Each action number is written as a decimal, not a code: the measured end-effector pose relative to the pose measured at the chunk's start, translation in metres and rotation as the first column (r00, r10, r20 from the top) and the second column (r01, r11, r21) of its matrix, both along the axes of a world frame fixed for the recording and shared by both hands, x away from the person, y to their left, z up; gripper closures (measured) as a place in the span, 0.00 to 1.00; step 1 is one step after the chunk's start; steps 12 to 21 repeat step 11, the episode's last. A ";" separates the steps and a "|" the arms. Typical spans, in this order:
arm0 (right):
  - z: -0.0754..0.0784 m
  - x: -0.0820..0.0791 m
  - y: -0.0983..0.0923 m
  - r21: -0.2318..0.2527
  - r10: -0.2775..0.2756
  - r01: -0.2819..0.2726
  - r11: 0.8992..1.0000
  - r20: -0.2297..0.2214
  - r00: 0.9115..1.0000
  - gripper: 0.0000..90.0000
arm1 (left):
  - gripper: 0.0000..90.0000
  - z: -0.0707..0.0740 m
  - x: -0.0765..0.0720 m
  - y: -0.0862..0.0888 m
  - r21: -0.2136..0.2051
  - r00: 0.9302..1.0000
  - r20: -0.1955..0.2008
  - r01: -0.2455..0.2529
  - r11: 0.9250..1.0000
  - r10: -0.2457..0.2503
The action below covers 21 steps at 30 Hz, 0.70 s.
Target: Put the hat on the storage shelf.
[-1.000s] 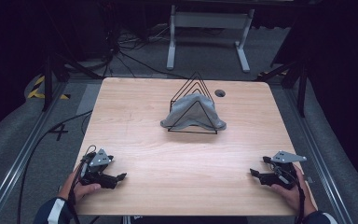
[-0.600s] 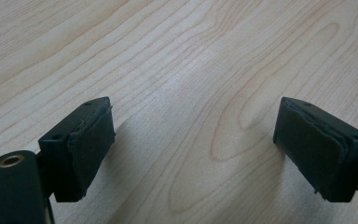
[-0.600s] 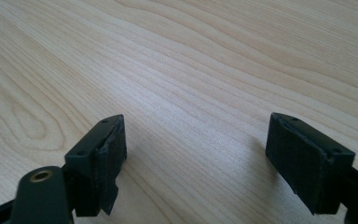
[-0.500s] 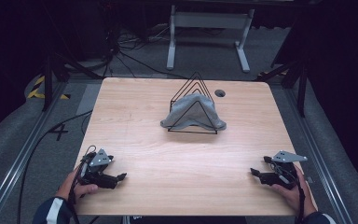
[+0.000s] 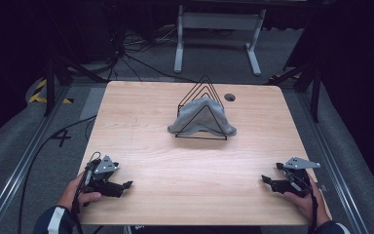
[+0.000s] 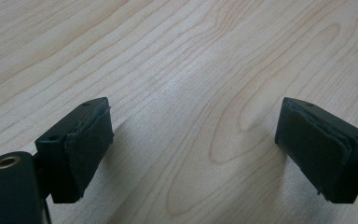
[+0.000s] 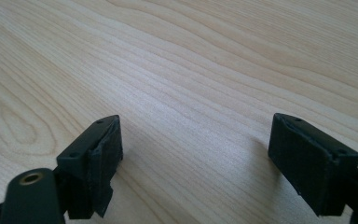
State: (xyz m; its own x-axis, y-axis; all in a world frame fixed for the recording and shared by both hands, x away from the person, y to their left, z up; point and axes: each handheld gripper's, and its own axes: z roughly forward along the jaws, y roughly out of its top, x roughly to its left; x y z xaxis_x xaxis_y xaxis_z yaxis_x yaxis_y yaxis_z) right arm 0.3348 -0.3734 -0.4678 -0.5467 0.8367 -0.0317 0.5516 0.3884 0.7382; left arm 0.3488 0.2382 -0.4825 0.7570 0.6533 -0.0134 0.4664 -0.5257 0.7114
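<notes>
Nothing moved, cloth (image 5: 202, 116) well beyond both tongs

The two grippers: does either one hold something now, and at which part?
Nothing is held. The left gripper and the right gripper are open over the bare light wooden table, apart from the grey cloth.

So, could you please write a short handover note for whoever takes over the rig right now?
Left gripper: open, nothing between its jaws, resting low at the near left corner of the table.
Right gripper: open, nothing between its jaws, at the near right edge.
Things: a grey cloth is draped over a black wire rack standing toward the far middle of the table, well apart from both grippers.
Done: nothing in hand; the cloth looks untouched.
Left: probably reach forward to the cloth and rack; both grippers have open tabletop ahead of them.
</notes>
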 end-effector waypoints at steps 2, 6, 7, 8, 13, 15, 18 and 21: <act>0.000 0.000 0.000 0.000 -0.002 0.002 1.000 0.000 1.000 0.19 | 0.13 0.000 0.000 0.000 0.001 1.000 0.000 0.000 1.000 0.000; 0.000 0.000 0.000 -0.002 -0.008 0.008 1.000 0.000 1.000 0.18 | 0.13 0.000 0.000 0.000 0.000 1.000 0.000 0.000 1.000 0.000; 0.000 0.001 0.000 -0.002 -0.010 0.010 1.000 -0.001 1.000 0.18 | 0.13 0.000 0.000 0.000 0.000 1.000 0.002 0.001 1.000 -0.001; 0.000 0.001 0.000 -0.002 -0.011 0.011 1.000 -0.001 1.000 0.18 | 0.13 0.000 0.000 0.000 0.000 1.000 0.003 0.002 1.000 -0.002; 0.000 0.001 -0.001 -0.002 -0.012 0.012 1.000 0.000 1.000 0.18 | 0.12 0.000 0.000 0.000 0.002 1.000 -0.001 0.002 1.000 -0.002; 0.000 0.001 -0.001 -0.002 -0.012 0.012 1.000 0.000 1.000 0.18 | 0.12 0.000 0.000 0.000 0.002 1.000 -0.001 0.002 1.000 -0.002; 0.000 0.001 -0.001 -0.002 -0.012 0.012 1.000 0.000 1.000 0.18 | 0.12 0.000 0.000 0.000 0.002 1.000 -0.001 0.002 1.000 -0.002; 0.000 0.001 -0.001 -0.002 -0.012 0.012 1.000 0.000 1.000 0.18 | 0.12 0.000 0.000 0.000 0.002 1.000 -0.001 0.002 1.000 -0.002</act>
